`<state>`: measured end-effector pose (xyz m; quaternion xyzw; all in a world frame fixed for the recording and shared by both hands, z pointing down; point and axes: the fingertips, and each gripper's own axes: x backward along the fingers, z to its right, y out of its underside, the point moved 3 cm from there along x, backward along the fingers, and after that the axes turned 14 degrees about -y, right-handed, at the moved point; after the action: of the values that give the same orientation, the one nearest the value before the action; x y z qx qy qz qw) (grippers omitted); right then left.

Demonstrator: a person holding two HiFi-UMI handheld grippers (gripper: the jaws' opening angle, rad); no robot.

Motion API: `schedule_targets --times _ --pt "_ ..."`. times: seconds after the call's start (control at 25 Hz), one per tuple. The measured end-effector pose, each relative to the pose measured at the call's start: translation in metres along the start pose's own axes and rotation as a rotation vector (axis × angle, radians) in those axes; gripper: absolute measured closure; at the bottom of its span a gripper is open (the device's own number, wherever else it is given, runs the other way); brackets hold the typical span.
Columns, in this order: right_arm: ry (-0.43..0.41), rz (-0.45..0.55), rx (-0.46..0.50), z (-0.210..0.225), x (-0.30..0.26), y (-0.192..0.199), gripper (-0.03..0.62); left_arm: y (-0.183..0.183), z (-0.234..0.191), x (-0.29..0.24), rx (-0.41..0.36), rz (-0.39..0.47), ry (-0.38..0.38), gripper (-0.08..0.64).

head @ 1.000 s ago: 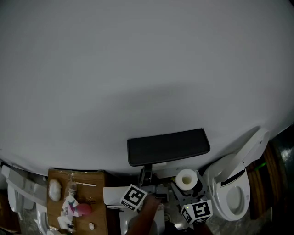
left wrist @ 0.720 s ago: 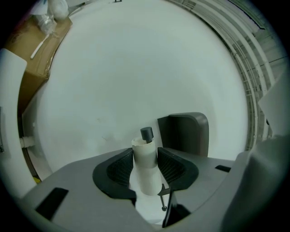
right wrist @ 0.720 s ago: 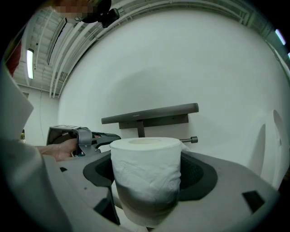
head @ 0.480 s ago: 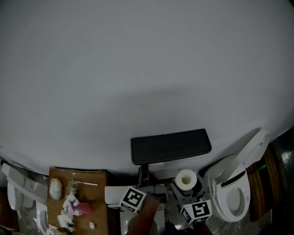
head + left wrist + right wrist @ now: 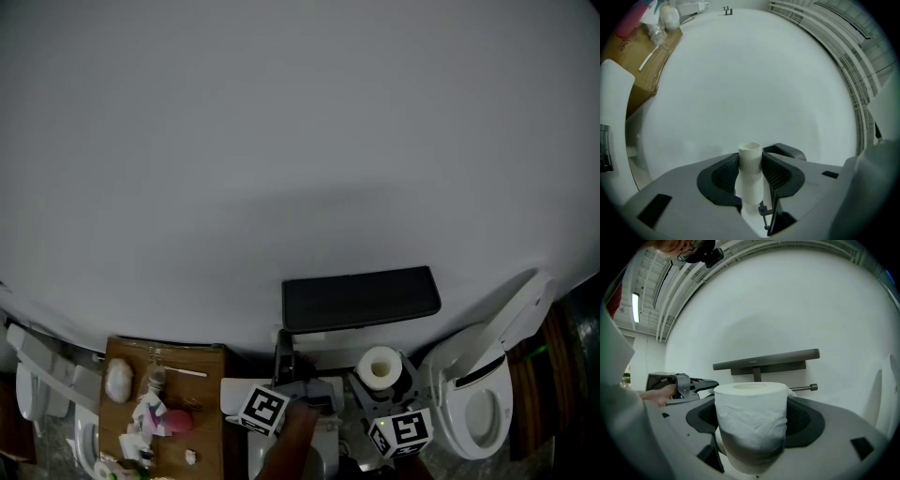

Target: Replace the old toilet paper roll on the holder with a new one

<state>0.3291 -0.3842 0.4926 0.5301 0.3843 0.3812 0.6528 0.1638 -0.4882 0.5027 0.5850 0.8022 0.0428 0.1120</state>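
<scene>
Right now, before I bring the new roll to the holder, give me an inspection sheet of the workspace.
Surface: brown top left of the holder, crowded.
Job's things: holder mounted, visible bar end bare; empty core and new roll in tongs.
Clutter: pink item, white lump, scraps on brown top.
Grippers: left tongs have just been closing, gripping the empty core; right tongs shut on new roll.
Cables: nothing seen.
Surroundings: white wall; toilet, lid up, at right.

one roll point(image 5: 750, 423), one core point(image 5: 751, 171) — one holder point(image 5: 361, 300)
</scene>
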Motion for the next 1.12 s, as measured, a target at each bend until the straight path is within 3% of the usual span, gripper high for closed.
schedule_targets --times 0.44,0.56,0.68,0.84,1.12 --pt "-0.071 -0.007 0.010 -0.030 -0.019 -0.008 0.210 -0.047 0.001 0.026 0.022 0.100 0.012 0.390" --pt "-0.102 -0.006 0.013 -0.044 -0.026 -0.009 0.210 -0.063 -0.002 0.037 -0.021 0.135 -0.002 0.390" --pt "-0.133 0.000 0.021 -0.055 -0.032 -0.011 0.210 -0.080 -0.004 0.049 -0.176 0.181 -0.030 0.391" --pt "-0.156 -0.001 0.025 -0.066 -0.036 -0.011 0.210 -0.091 0.007 0.066 -0.519 0.255 -0.071 0.393" --pt "-0.182 -0.009 0.034 -0.084 -0.043 -0.012 0.210 -0.091 0.018 0.086 -1.046 0.342 -0.165 0.394"
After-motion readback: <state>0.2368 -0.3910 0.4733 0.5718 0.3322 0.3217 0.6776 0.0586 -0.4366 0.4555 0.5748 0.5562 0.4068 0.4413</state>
